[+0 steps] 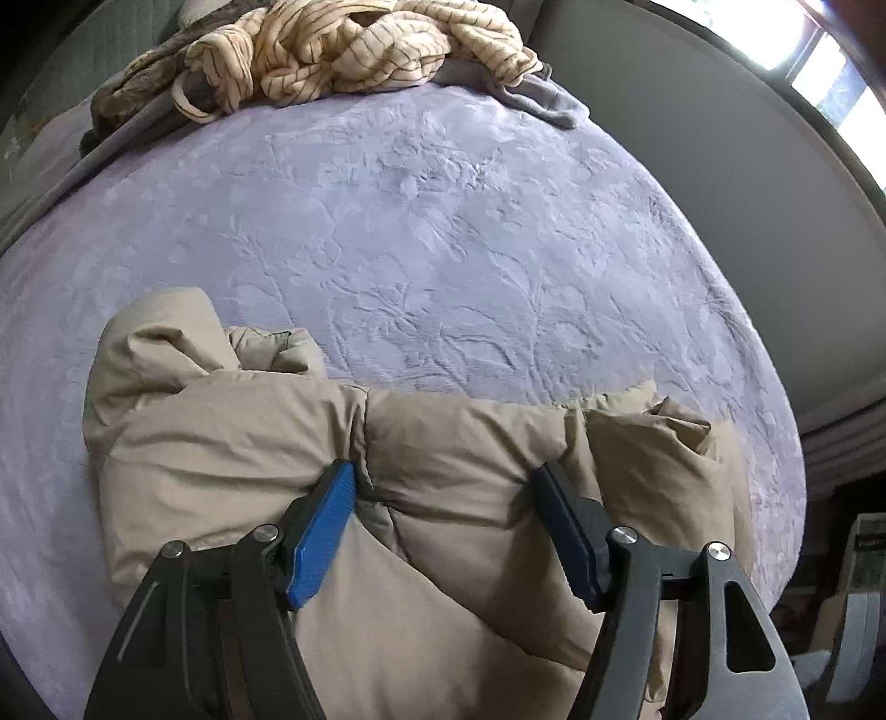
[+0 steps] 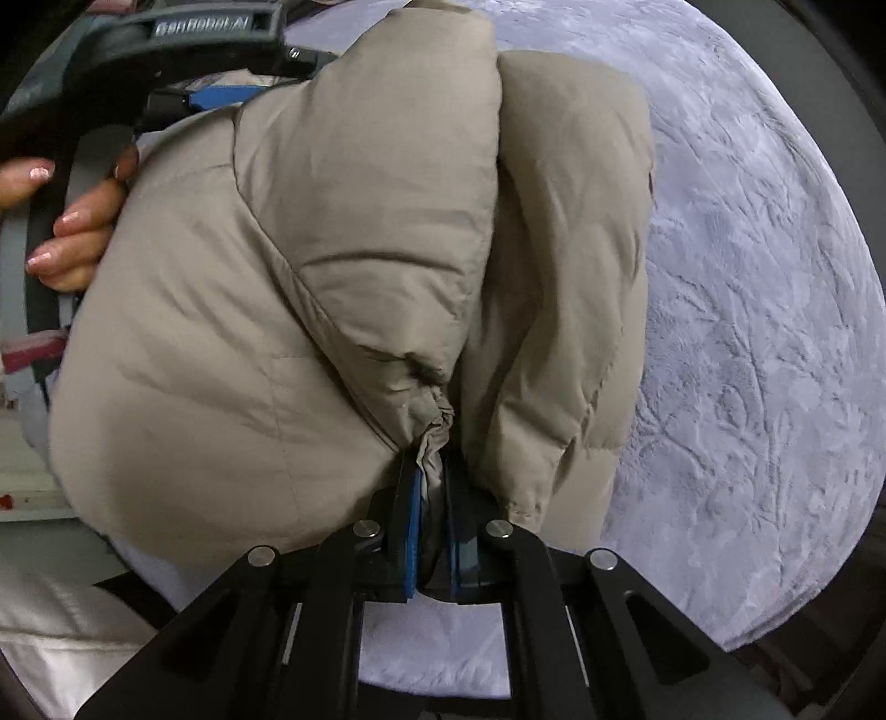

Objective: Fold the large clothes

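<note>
A beige puffer jacket [image 1: 249, 432] lies bunched at the near edge of a lavender bedspread [image 1: 443, 221]. My left gripper [image 1: 443, 476] straddles a thick padded fold of it. Both blue pads [image 1: 326, 526] dig into the fabric, with the jaws set wide. In the right wrist view the jacket [image 2: 277, 277] fills the middle as a puffy bundle. My right gripper [image 2: 432, 471] is shut on a thin pinch of its hem, and grey lining shows between the pads. A person's hand [image 2: 77, 232] holds the other gripper's handle at the upper left.
A crumpled cream striped garment [image 1: 354, 50] and a grey one [image 1: 537, 94] lie piled at the bed's far end. The bedspread [image 2: 747, 277] stretches bare to the right. A bright window [image 1: 830, 72] is at the far right. White fabric [image 2: 55, 626] lies off the bed's near corner.
</note>
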